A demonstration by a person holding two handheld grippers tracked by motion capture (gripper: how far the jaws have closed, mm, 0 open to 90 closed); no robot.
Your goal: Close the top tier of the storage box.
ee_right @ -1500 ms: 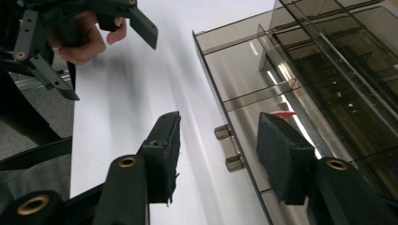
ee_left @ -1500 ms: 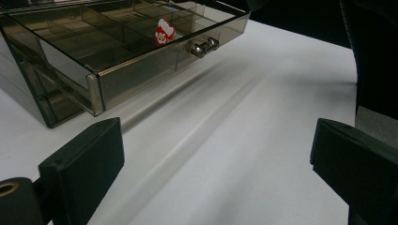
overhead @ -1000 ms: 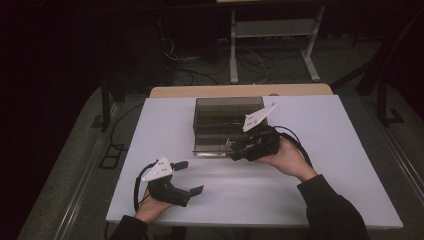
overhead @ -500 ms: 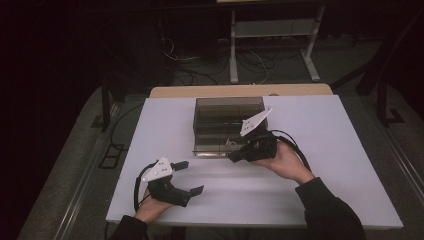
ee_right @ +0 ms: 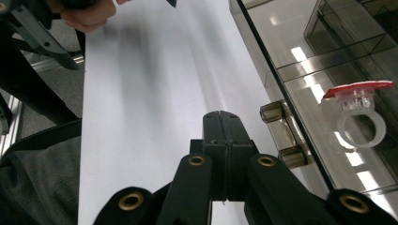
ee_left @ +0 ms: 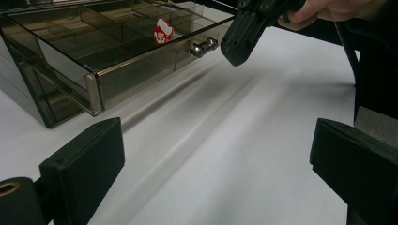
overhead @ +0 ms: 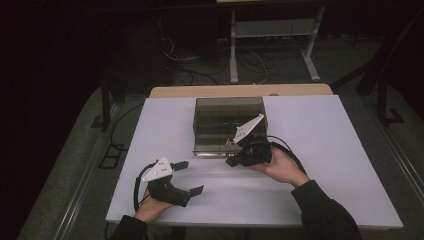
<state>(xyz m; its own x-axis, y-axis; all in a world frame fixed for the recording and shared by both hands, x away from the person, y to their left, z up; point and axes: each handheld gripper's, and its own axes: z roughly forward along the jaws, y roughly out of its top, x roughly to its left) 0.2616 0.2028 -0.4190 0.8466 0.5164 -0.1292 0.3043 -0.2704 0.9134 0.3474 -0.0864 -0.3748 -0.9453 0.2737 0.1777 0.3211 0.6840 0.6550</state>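
Observation:
A smoked clear drawer box (overhead: pixel 227 117) stands at the middle of the white table (overhead: pixel 325 150). Its bottom drawer looks pulled out toward me, with a metal handle (ee_left: pixel 203 47) (ee_right: pixel 281 133) on its front. Inside lies a toy ring with a red and white top (ee_left: pixel 164 31) (ee_right: pixel 359 110). My right gripper (overhead: pixel 232 162) (ee_right: pixel 220 117) is shut with nothing in it, its tip just in front of the handle and a little beside it. My left gripper (overhead: pixel 191 177) (ee_left: pixel 216 150) rests open near the front left, with bare table between its jaws.
The box has several compartments (ee_left: pixel 94 33). A table leg frame (overhead: pixel 270 45) and cables (overhead: pixel 200 60) lie on the dark floor beyond the far edge. A person's sleeve (overhead: pixel 325 215) crosses the front right.
My right gripper has sunk a little and shifted toward the front of the drawer. The left gripper has stayed where it was.

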